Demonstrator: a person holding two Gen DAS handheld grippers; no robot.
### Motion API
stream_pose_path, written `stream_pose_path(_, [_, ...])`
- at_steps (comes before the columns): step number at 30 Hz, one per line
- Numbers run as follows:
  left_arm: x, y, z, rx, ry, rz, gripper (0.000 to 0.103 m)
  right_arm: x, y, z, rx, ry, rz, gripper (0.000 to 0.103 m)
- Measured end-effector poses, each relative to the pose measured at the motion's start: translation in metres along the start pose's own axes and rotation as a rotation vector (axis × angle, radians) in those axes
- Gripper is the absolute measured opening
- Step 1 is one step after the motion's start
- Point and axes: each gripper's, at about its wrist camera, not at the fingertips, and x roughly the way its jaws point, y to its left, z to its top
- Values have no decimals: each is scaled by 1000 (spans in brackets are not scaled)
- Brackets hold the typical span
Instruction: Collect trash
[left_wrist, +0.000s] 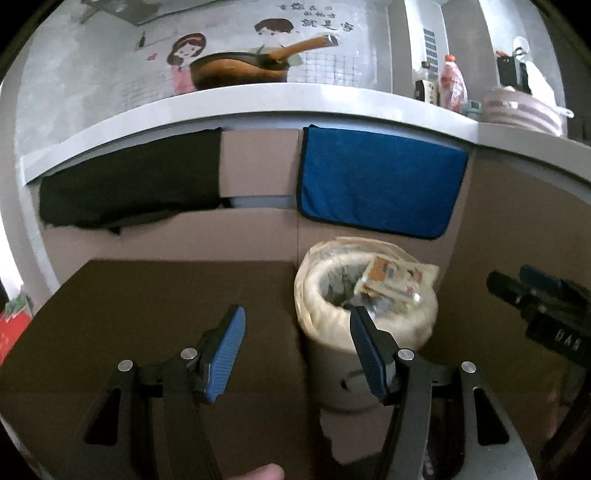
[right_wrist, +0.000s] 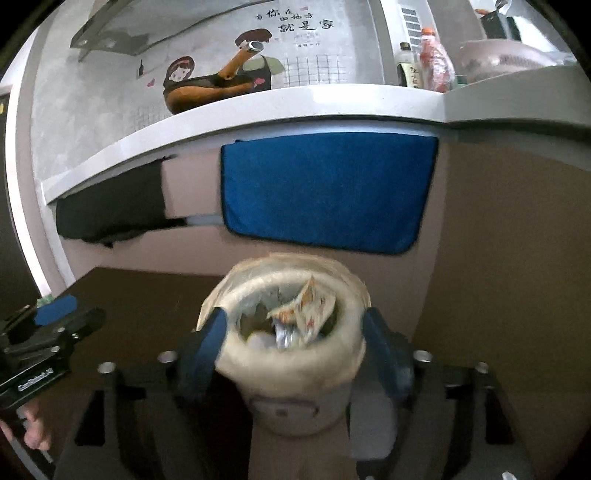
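Nearest the left wrist camera, the left gripper (left_wrist: 297, 347) hangs with its blue-padded fingers (left_wrist: 225, 354) spread wide apart and nothing between them, above a dark brown table (left_wrist: 147, 295). Just past the table's right edge stands the trash bin (left_wrist: 332, 387), a pale round can lined with a translucent bag (left_wrist: 321, 310) rolled over its rim; a printed snack wrapper (left_wrist: 391, 277) sits on top of the rubbish inside, leaning toward the far right of the opening. Further right in this view the right gripper (left_wrist: 535, 295) shows as a dark body with a blue pad. In the right wrist view, the left gripper (right_wrist: 55, 325) appears at the far left edge over the table (right_wrist: 147, 295); at centre, the right gripper (right_wrist: 295, 343) is held with its fingers (right_wrist: 203, 347) parted on either side of the trash bin (right_wrist: 291, 410), at the rolled bag (right_wrist: 295, 362) around the rim. The blur hides whether the pads touch it. The snack wrapper (right_wrist: 310, 310) stands tilted inside. Behind, a black cloth (right_wrist: 110, 210) and then a blue towel (right_wrist: 325, 192) hang from a white counter (right_wrist: 258, 107), where a brown pan (right_wrist: 203, 92) rests.
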Motion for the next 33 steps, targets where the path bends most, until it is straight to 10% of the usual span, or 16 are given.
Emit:
stream_pose_path(14, [-100,-8,-45,-3,-18,108,60,-106,44,-67,-44,-54,14,77])
stream_pose_path(33, [-121,-4,-47,-19,-40,150,60,-116,58,-64,-51,-59,54,77])
